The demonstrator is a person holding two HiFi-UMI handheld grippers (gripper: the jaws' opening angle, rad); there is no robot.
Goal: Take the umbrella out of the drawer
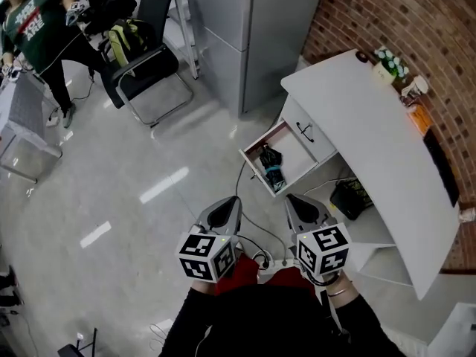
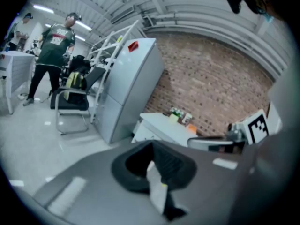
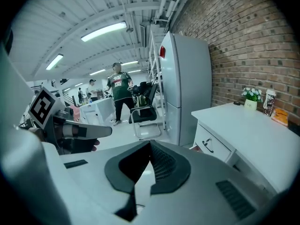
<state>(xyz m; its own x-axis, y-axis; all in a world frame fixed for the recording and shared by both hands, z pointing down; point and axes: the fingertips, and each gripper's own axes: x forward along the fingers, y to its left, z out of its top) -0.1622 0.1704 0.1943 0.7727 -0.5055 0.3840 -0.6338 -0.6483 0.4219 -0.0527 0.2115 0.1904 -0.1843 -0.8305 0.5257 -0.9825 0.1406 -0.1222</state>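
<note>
A dark folded umbrella [image 1: 271,166] with a teal band lies in the open white drawer [image 1: 295,171] of the white desk [image 1: 372,147]. Both grippers hang low in the head view, short of the drawer and apart from it. My left gripper [image 1: 232,200] is shut and holds nothing; in its own view the jaws [image 2: 152,144] meet with only floor and desk [image 2: 164,128] beyond. My right gripper [image 1: 292,198] is shut and empty as well, its tips [image 3: 150,143] aimed past the desk's closed upper drawer [image 3: 208,146]. The umbrella shows in neither gripper view.
A grey cabinet [image 1: 238,28] stands beyond the desk against the brick wall [image 1: 401,21]. A black chair [image 1: 145,65] with a yellow-green backpack and a person [image 1: 37,28] are at the far left. Cables [image 1: 256,255] run on the floor; a black box [image 1: 351,198] sits under the desk.
</note>
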